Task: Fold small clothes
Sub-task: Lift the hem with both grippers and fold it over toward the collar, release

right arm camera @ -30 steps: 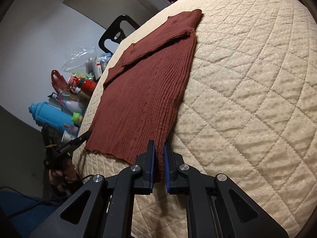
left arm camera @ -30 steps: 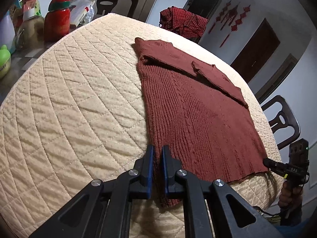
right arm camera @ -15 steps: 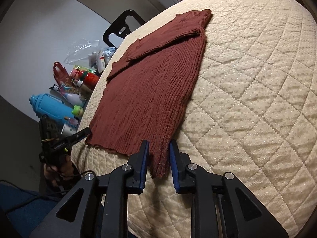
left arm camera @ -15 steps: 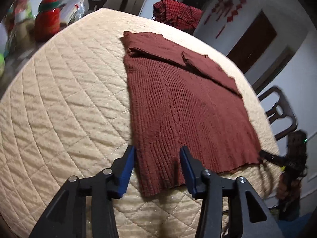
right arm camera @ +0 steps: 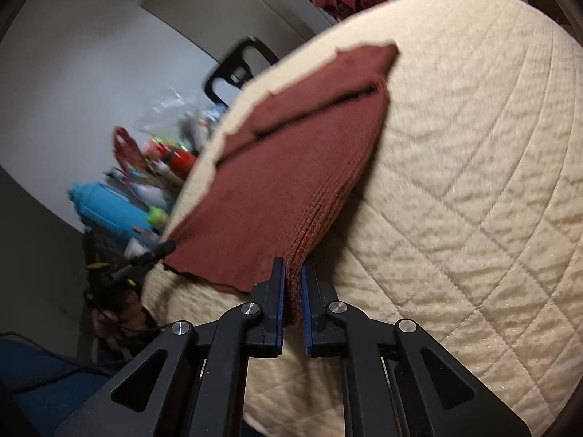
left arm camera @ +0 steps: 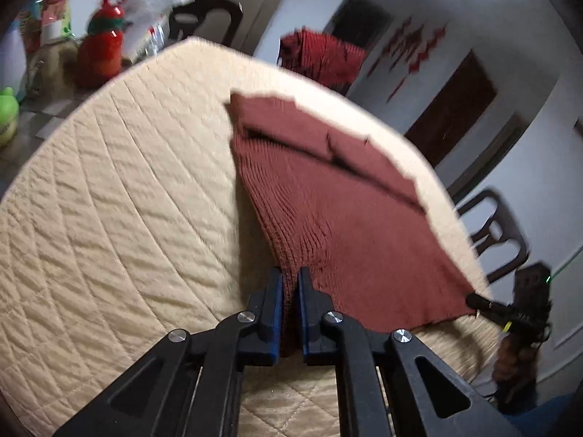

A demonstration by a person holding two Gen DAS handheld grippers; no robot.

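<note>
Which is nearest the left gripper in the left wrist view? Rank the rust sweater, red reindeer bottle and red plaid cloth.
From the left gripper:
1. Rust sweater, clamped between its fingers.
2. Red reindeer bottle, off the table's far left.
3. Red plaid cloth, beyond the far edge.

Both wrist views look closely along tongs (left arm camera: 289, 313), sharing sweater (right arm camera: 291, 167).

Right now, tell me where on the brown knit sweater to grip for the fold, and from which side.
Grip the two near hem corners, coming from the table's near edge. The sweater lies flat with its sleeves folded across the far end, so the hem is the free edge. The left gripper and right gripper are each shut on a corner.
</note>
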